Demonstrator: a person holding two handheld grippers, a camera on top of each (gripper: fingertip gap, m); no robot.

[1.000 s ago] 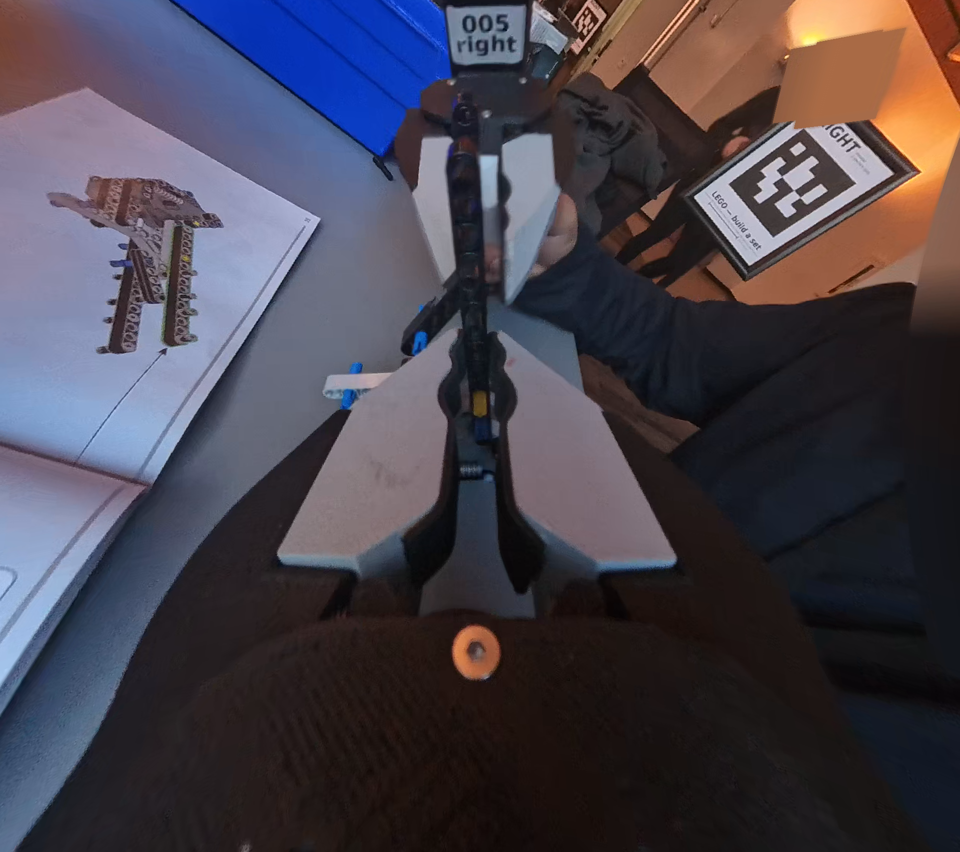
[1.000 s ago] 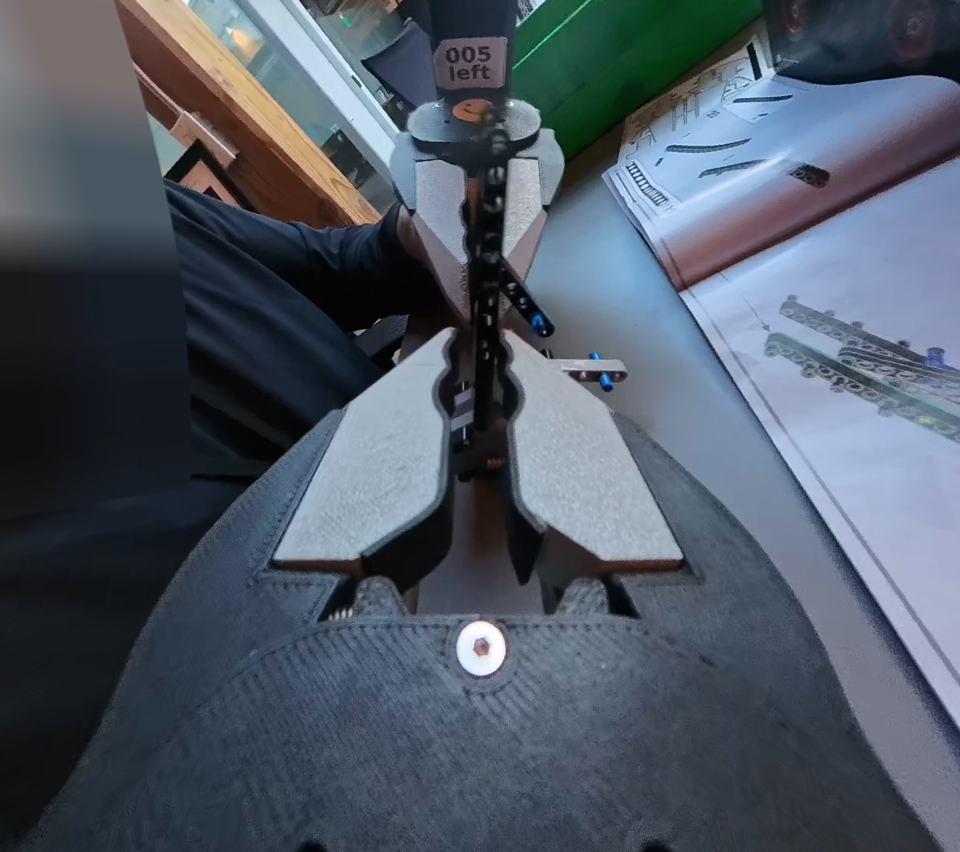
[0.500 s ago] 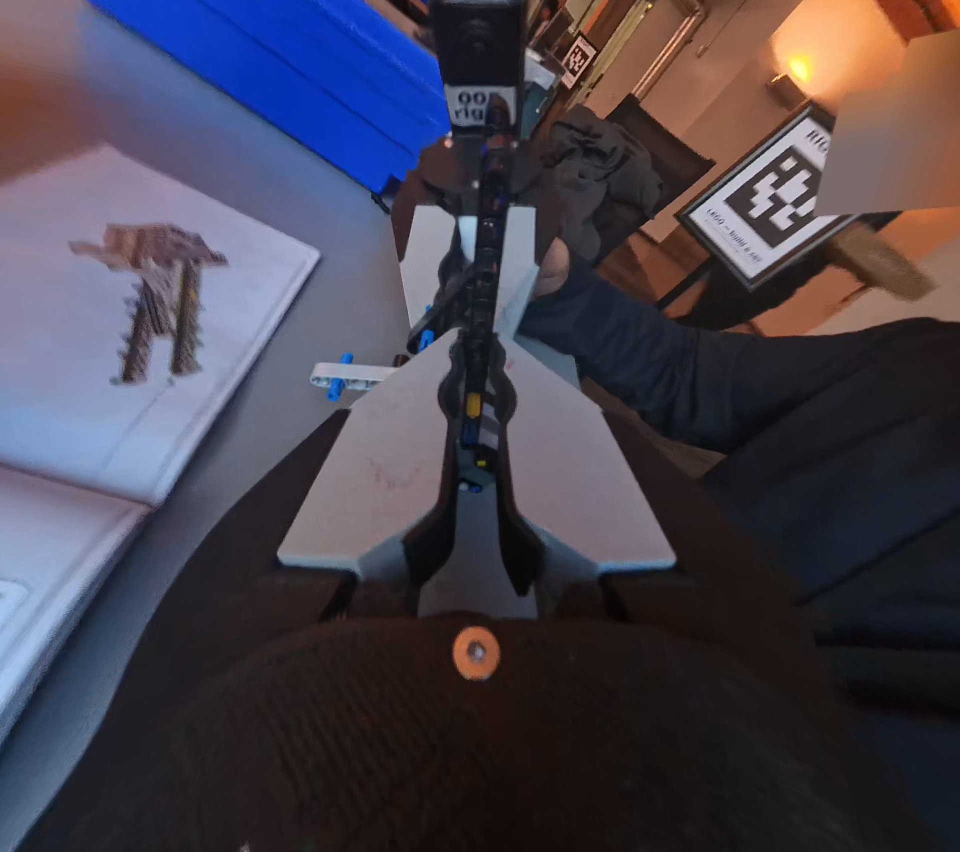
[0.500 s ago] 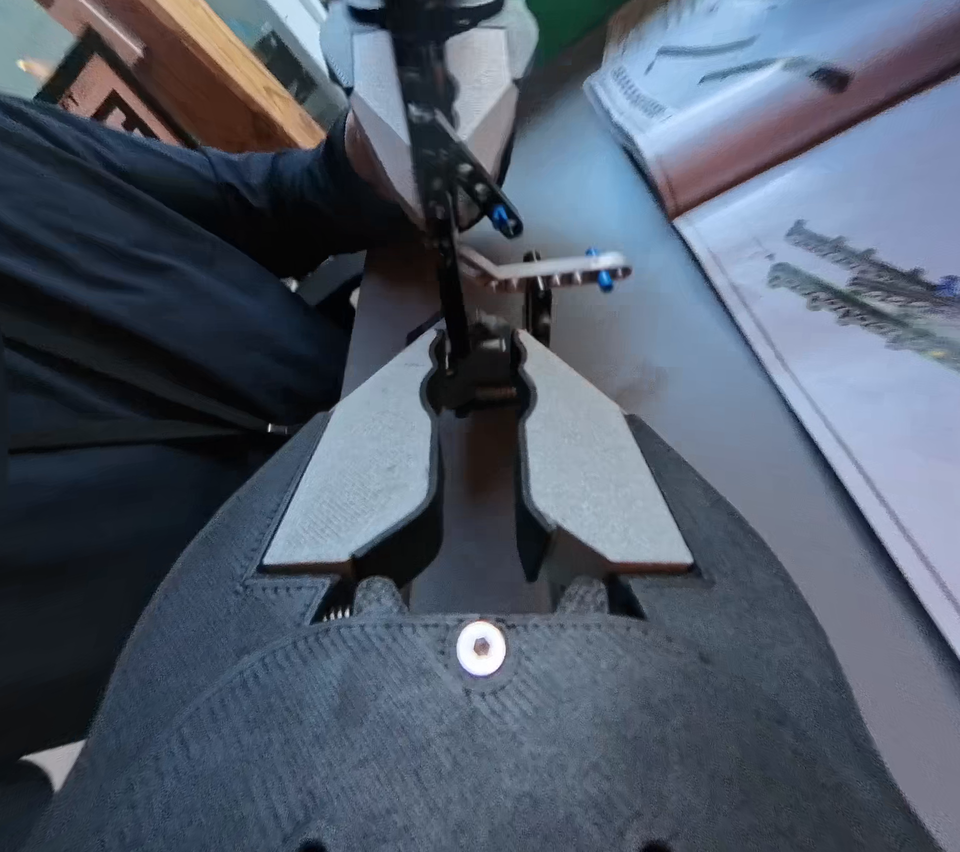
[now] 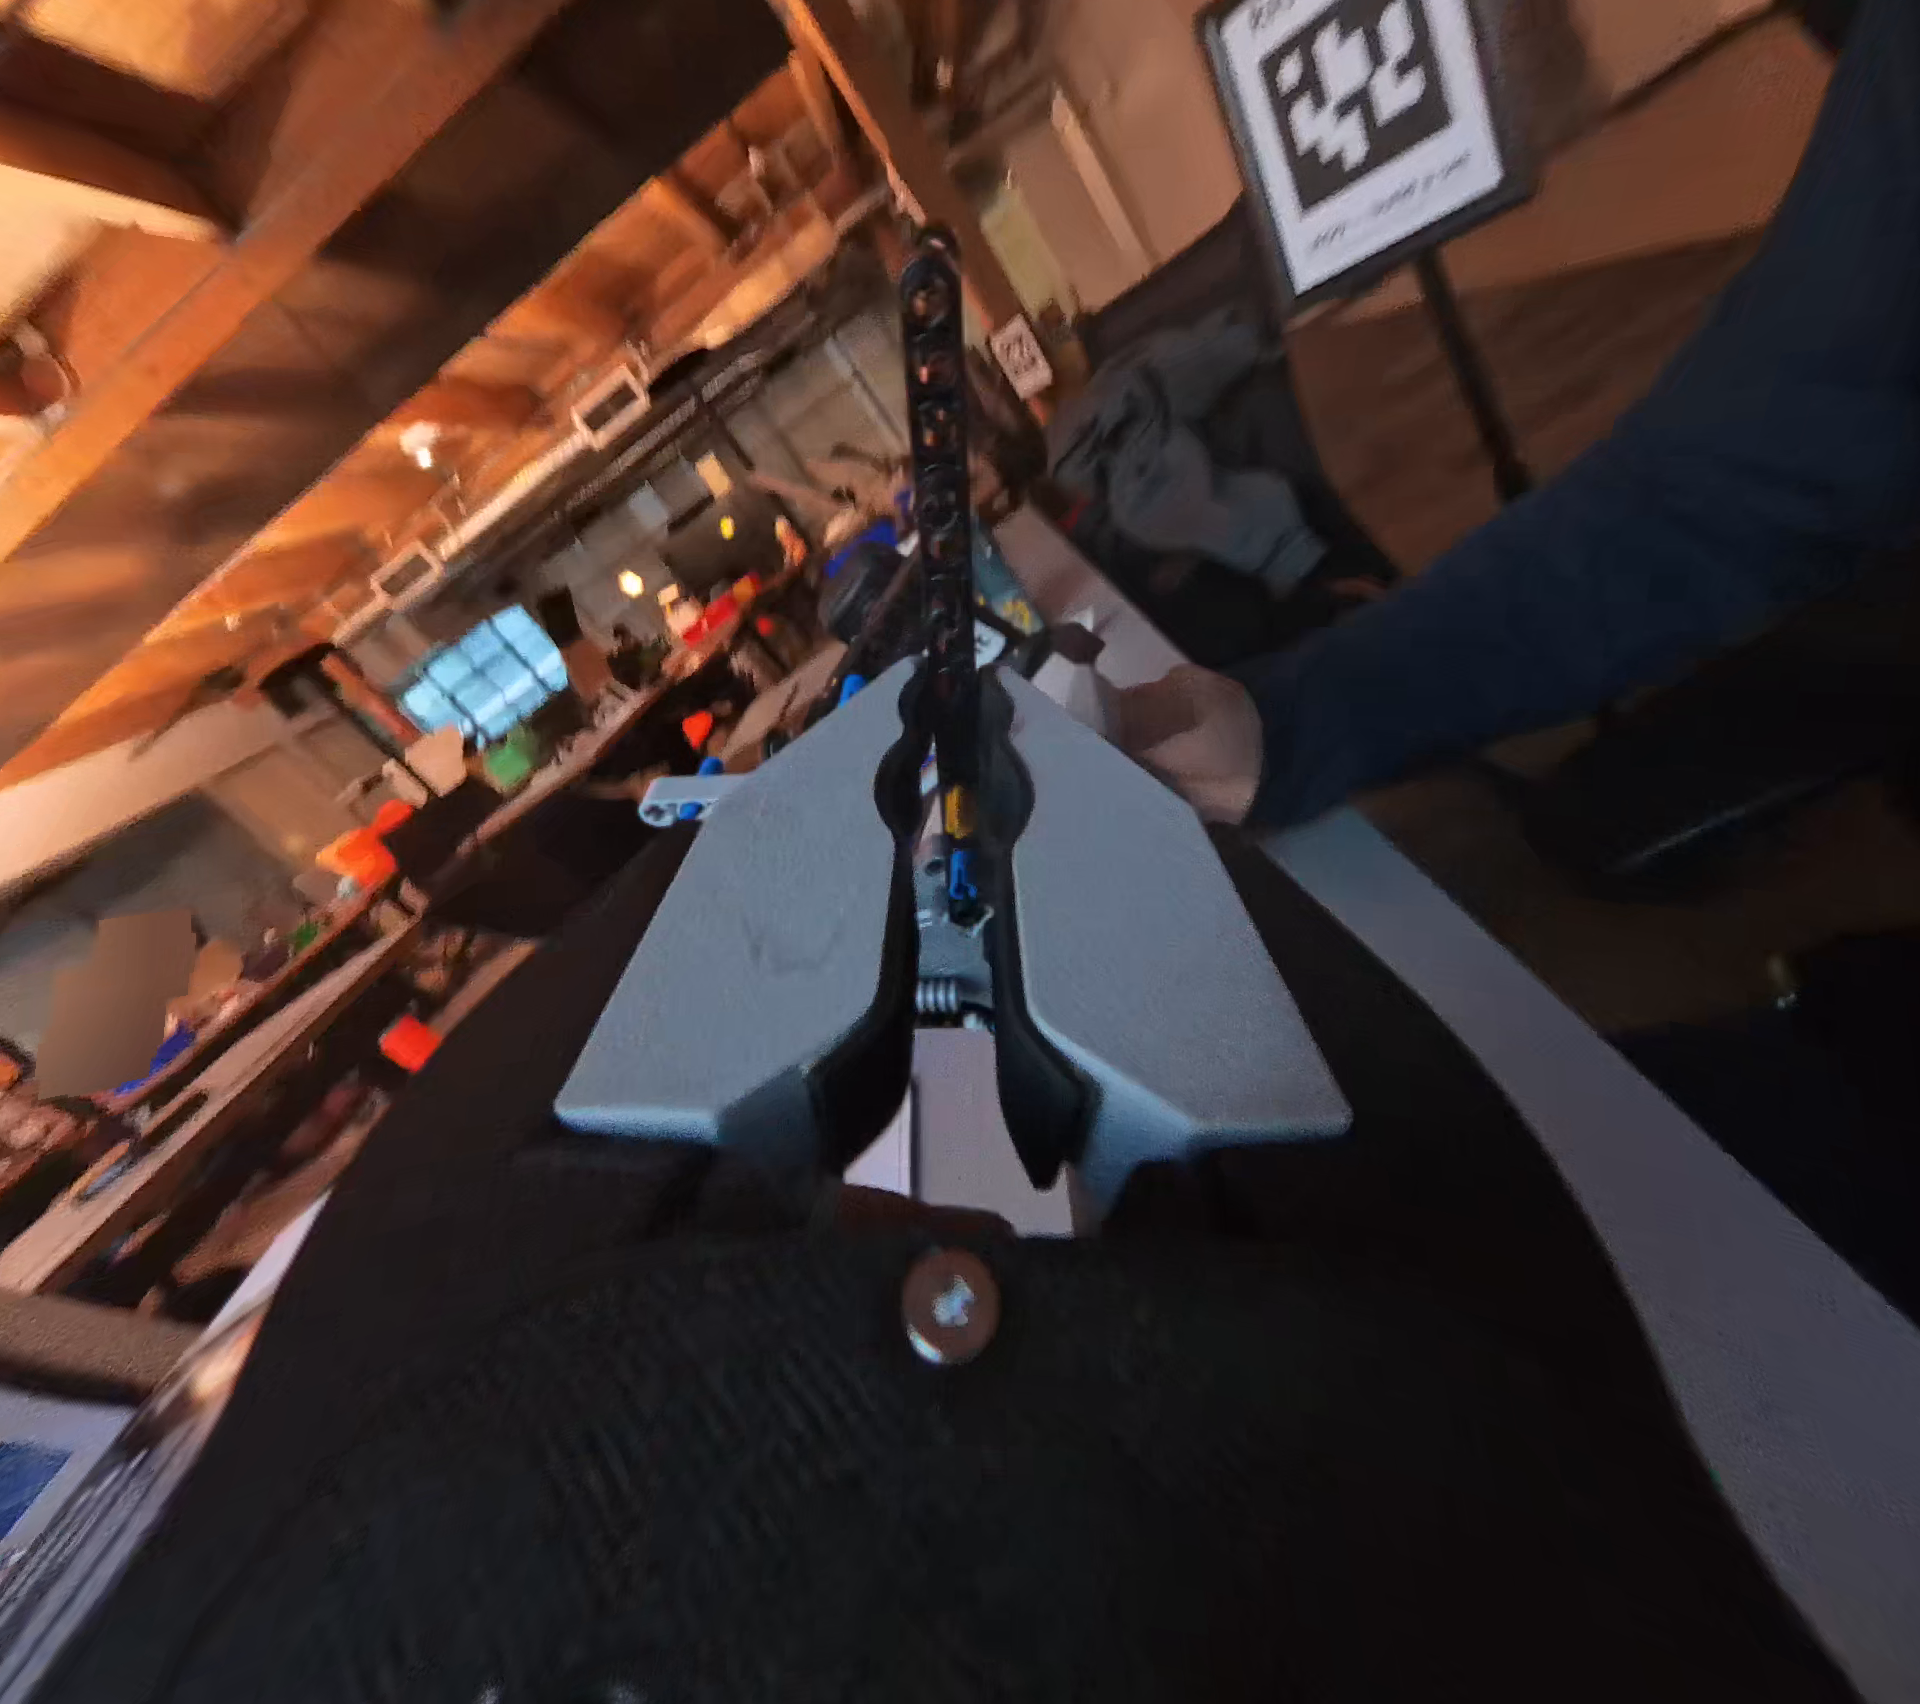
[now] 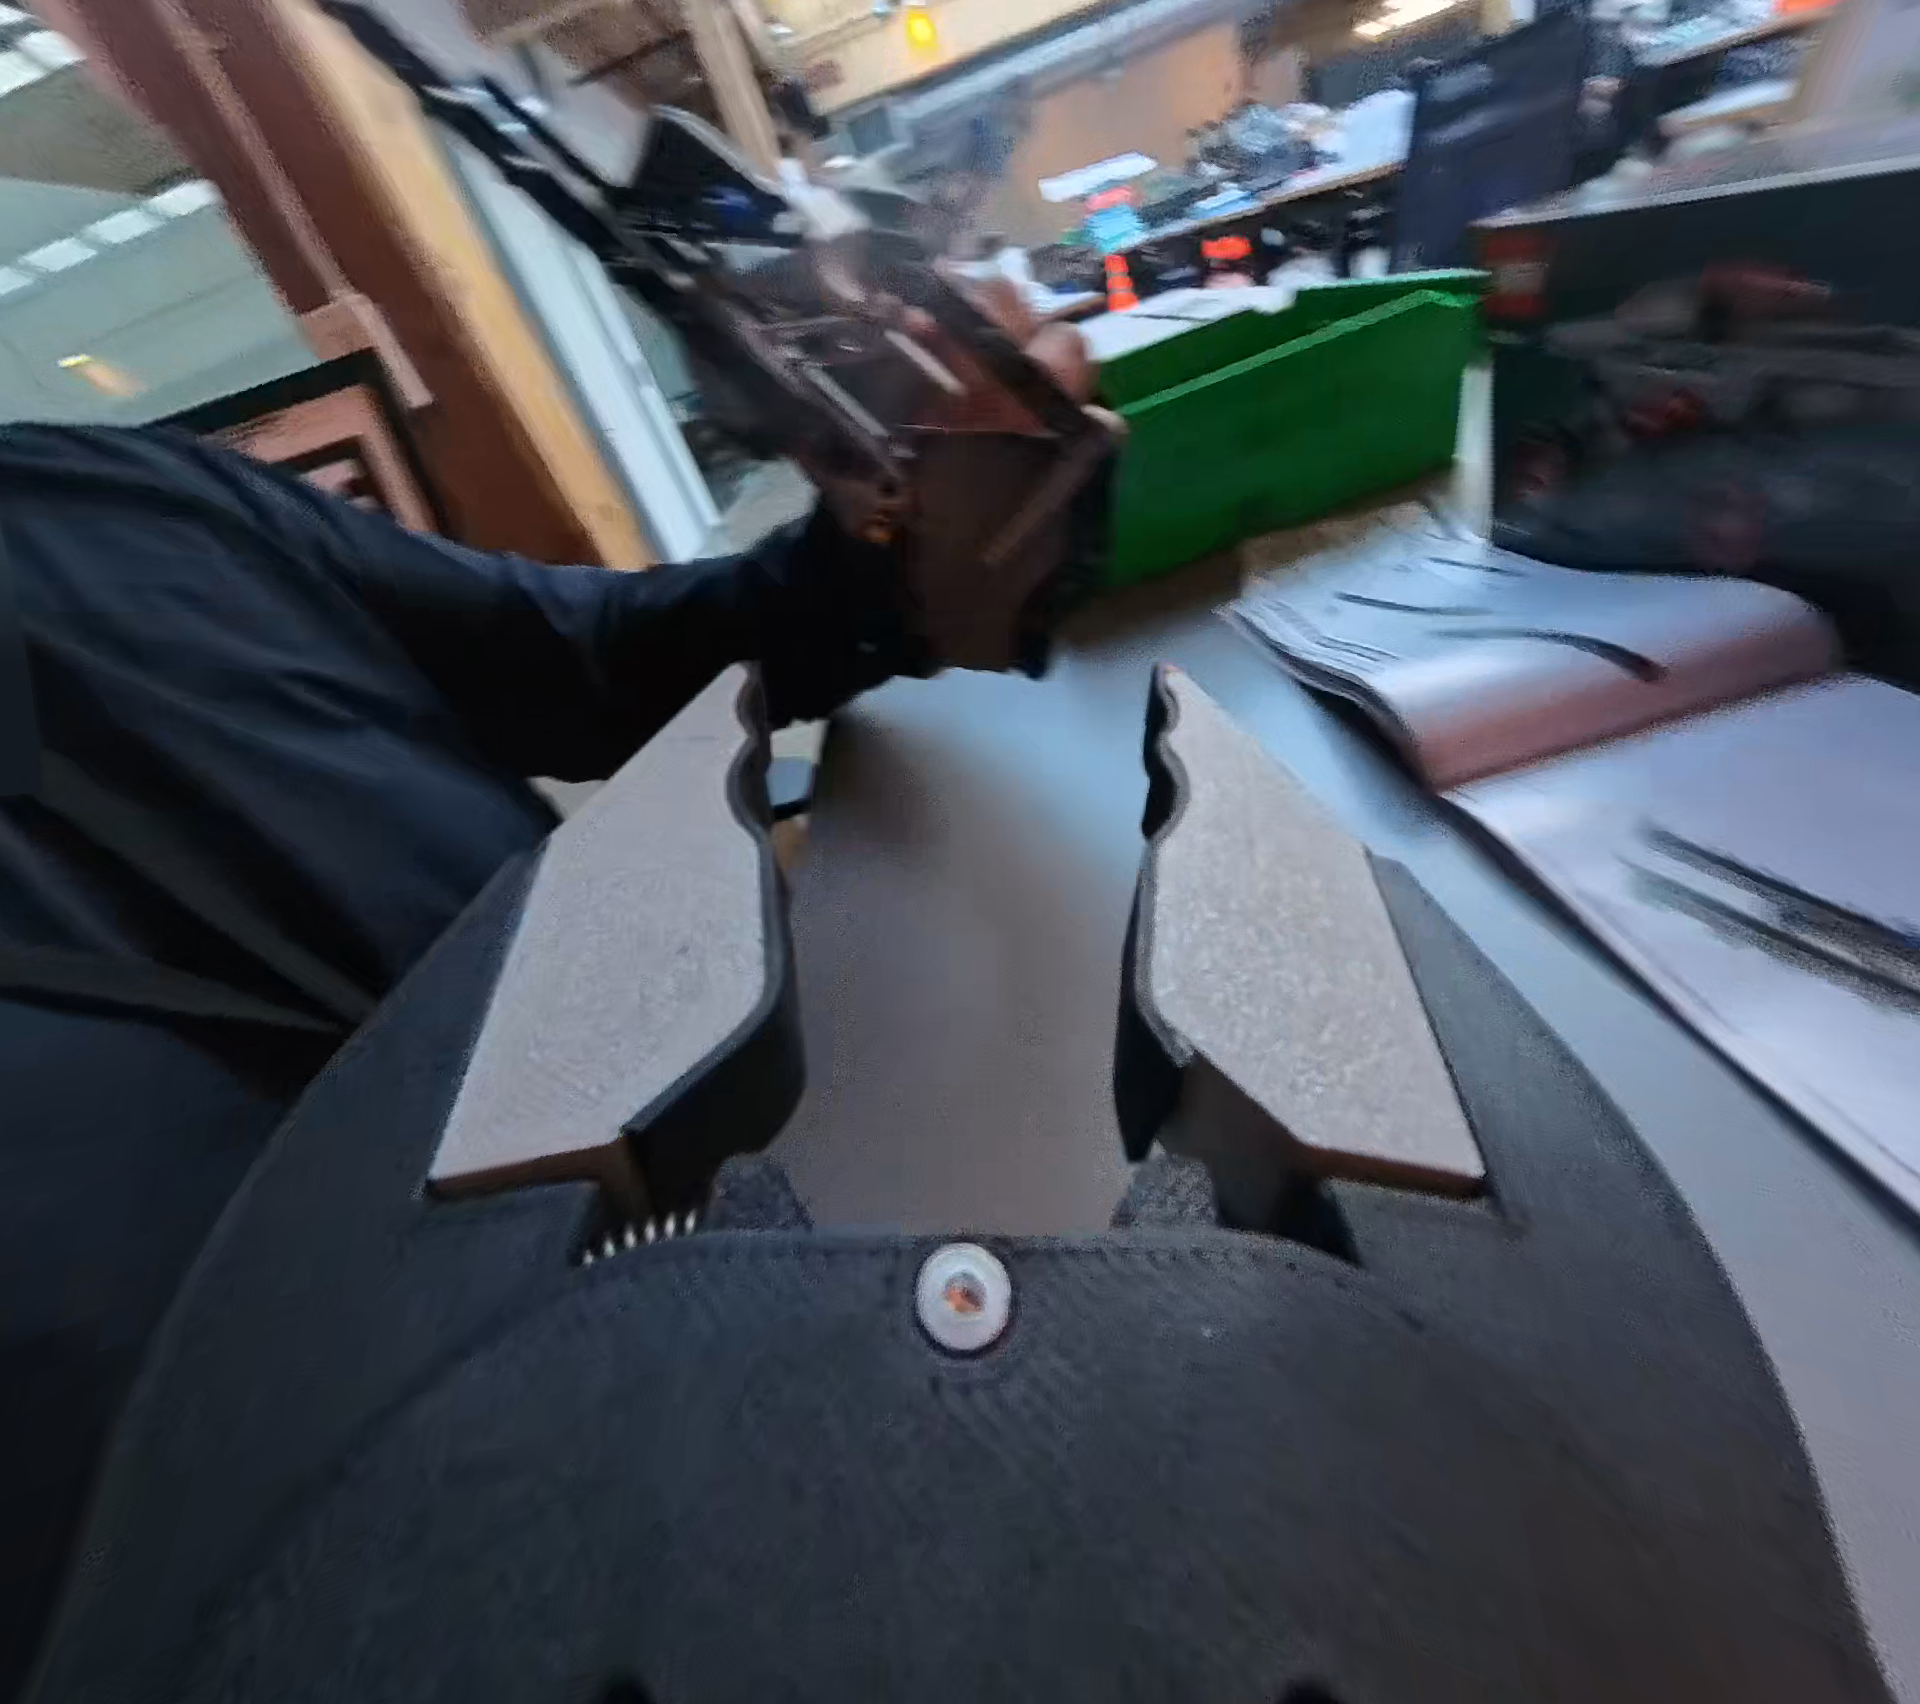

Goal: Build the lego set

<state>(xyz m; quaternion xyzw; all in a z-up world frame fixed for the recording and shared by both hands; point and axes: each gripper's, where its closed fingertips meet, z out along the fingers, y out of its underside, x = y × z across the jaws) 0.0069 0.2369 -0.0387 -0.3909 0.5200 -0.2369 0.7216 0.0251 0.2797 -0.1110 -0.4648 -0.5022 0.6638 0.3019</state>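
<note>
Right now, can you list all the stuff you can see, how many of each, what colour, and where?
long lego beam: one, black, sticking up from the left tool
small lego piece: one, pale grey with blue pins, beside the left tool
bin: one, green, far side of the table
instruction booklet: one, white pages, open on the table at right
box: one, dark, behind the booklet
sign: one, black and white, on a stand
table: one, grey
left tool: one, grey fingers, shut on the beam
right tool: one, grey fingers, open, empty
sleeve: dark blue, reaching to the left tool
</note>
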